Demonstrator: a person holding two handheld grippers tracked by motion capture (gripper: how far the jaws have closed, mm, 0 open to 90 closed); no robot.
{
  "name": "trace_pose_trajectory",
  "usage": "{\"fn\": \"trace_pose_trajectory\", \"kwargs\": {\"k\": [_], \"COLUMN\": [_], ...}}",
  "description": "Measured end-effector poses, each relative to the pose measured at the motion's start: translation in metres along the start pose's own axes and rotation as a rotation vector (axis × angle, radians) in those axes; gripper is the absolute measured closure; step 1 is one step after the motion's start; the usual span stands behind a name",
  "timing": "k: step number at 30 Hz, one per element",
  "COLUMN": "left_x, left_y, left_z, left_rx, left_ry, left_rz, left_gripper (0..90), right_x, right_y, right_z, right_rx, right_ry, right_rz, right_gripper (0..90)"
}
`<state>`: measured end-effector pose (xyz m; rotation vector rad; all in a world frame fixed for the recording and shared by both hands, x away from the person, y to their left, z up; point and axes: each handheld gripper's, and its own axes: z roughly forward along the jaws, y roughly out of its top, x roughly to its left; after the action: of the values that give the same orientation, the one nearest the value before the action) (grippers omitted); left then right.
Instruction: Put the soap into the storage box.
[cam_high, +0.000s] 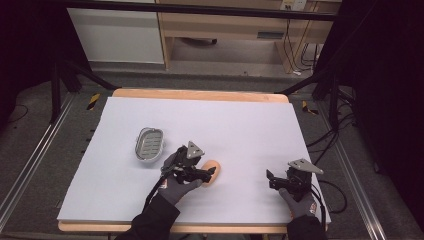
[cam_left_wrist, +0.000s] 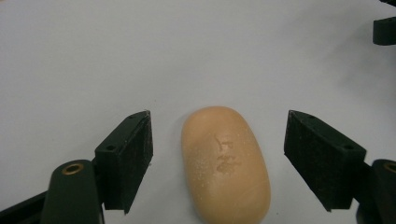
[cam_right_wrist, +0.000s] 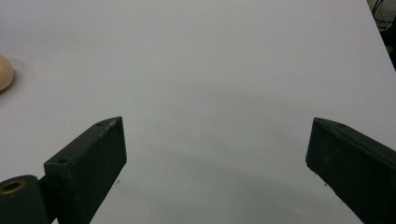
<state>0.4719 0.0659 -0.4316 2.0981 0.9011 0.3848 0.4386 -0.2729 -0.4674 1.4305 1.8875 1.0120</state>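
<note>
The left gripper (cam_left_wrist: 219, 154), black and two-jawed, has its jaws spread wide on either side of a smooth, oval, peach-coloured bar of soap (cam_left_wrist: 225, 163) with a faint stamped mark on its top face. In the left gripper view there is a clear gap of white surface between each black ribbed pad and the soap, so neither pad touches it. The soap lies flat on the white sheet, its long axis running along the gripper's line of sight. From the high view the same left gripper (cam_high: 209, 171) sits low over the soap (cam_high: 212, 172), held by a hand in a grey glove with a dark sleeve, near the middle of the front half of the table. The right gripper (cam_right_wrist: 215, 158) is also spread wide with nothing between its jaws, only bare white sheet beneath; a sliver of the soap shows at the left edge of its view. In the high view the right gripper (cam_high: 270, 179) rests near the front right corner, well apart from the soap. Behind and to the left of the left gripper, an oval grey ridged soap dish (cam_high: 149, 143) lies on the white sheet (cam_high: 240, 125), which covers a wooden-edged table (cam_high: 200, 94).
</note>
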Motion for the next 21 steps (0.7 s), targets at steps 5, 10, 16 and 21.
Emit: {"fn": "trace_pose_trajectory", "kwargs": {"k": [5, 10, 16, 21], "left_x": [-0.004, -0.007, -0.008, -0.010], "left_y": [-0.001, -0.002, -0.004, -0.008], "left_z": [0.007, 0.013, 0.020, 0.028], "left_rx": [0.018, 0.042, 0.071, 0.090], "left_ry": [-0.006, -0.002, -0.001, -0.003], "left_rz": [0.007, 0.015, 0.022, 0.021], "left_gripper": [22.7, 21.7, 20.4, 20.3], "right_x": [0.000, 0.000, 0.000, -0.001], "right_y": [0.000, 0.000, 0.000, 0.000], "right_z": [0.001, 0.002, 0.002, 0.002], "right_rx": [0.005, 0.012, 0.015, 0.016], "right_ry": [-0.003, -0.002, 0.000, -0.003], "right_rz": [-0.005, -0.002, 0.002, 0.001], "right_gripper": [5.4, 5.4, 5.4, 5.4]}}
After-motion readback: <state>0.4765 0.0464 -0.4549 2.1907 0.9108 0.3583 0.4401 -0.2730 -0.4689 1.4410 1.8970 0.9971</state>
